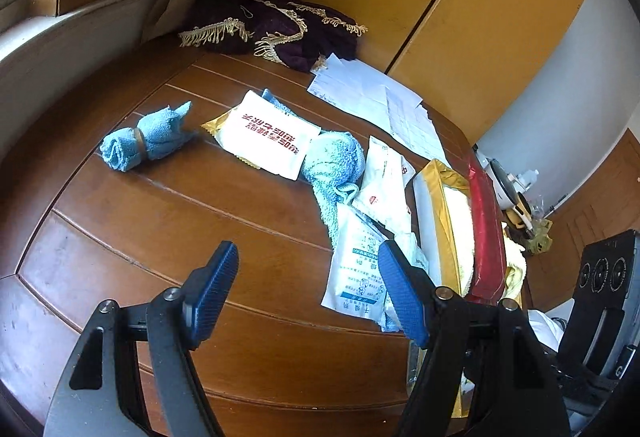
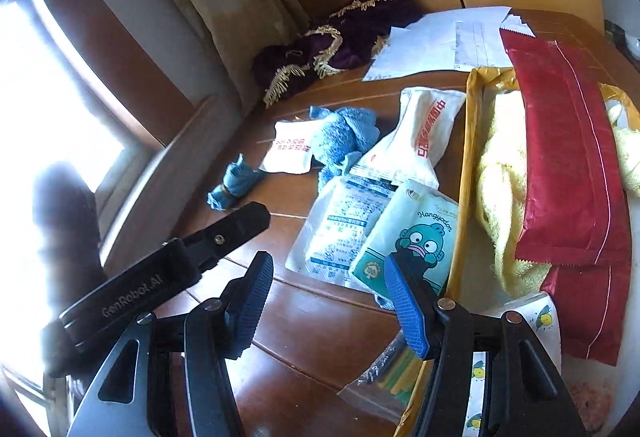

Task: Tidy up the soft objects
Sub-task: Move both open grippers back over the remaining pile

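On the brown wooden table (image 1: 168, 221) lie a rolled blue cloth with a band (image 1: 144, 139) (image 2: 234, 183), a loose blue towel (image 1: 334, 161) (image 2: 340, 135), and several soft white packets (image 1: 268, 135) (image 2: 340, 233). A gold box (image 1: 442, 213) (image 2: 466, 165) at the right holds a yellow towel (image 2: 500, 177) and red packets (image 2: 568, 157). My left gripper (image 1: 308, 257) hovers open above the table, empty, beside a white packet (image 1: 356, 269). My right gripper (image 2: 328, 263) is open and empty over the cartoon-printed packet (image 2: 412, 237). The left gripper's body (image 2: 160, 269) shows at the left of the right wrist view.
A purple fringed cloth (image 1: 276, 25) (image 2: 340, 45) is heaped at the table's far side under a curtain. White papers (image 1: 380, 101) (image 2: 448, 41) lie beside it. Yellow cabinet doors (image 1: 460, 17) stand behind. A small clear bag (image 2: 384, 377) lies near the table's front edge.
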`<state>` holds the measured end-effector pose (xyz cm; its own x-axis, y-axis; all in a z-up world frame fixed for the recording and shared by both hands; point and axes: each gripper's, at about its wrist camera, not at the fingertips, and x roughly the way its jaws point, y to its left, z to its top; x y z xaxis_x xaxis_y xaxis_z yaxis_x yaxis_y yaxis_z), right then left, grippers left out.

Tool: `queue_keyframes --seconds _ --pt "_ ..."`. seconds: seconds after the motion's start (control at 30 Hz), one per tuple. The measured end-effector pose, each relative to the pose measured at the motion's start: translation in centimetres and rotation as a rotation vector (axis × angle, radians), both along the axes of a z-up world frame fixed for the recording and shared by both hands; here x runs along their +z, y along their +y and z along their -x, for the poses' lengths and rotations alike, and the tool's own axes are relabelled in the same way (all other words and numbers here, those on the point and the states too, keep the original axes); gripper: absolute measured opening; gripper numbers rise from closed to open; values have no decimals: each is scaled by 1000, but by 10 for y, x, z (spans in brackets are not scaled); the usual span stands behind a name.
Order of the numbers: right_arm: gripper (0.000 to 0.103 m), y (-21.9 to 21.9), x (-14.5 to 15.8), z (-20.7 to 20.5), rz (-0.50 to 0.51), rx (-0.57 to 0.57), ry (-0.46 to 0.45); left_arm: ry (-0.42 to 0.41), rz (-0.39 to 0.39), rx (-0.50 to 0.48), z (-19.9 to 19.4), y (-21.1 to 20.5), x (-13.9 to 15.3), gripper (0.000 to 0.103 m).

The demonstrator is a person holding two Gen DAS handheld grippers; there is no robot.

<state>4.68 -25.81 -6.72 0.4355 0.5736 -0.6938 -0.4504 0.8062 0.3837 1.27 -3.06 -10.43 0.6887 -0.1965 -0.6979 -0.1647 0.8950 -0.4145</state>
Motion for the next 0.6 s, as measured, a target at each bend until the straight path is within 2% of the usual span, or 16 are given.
queue_keyframes --seconds 0.27,0.6 --pt "58 -7 -5 -1 12 -34 17 0 2 -9 5 -2 -1 72" --pt "59 -21 -3 -5 -5 -77 23 10 -3 -28 9 -9 -3 72"
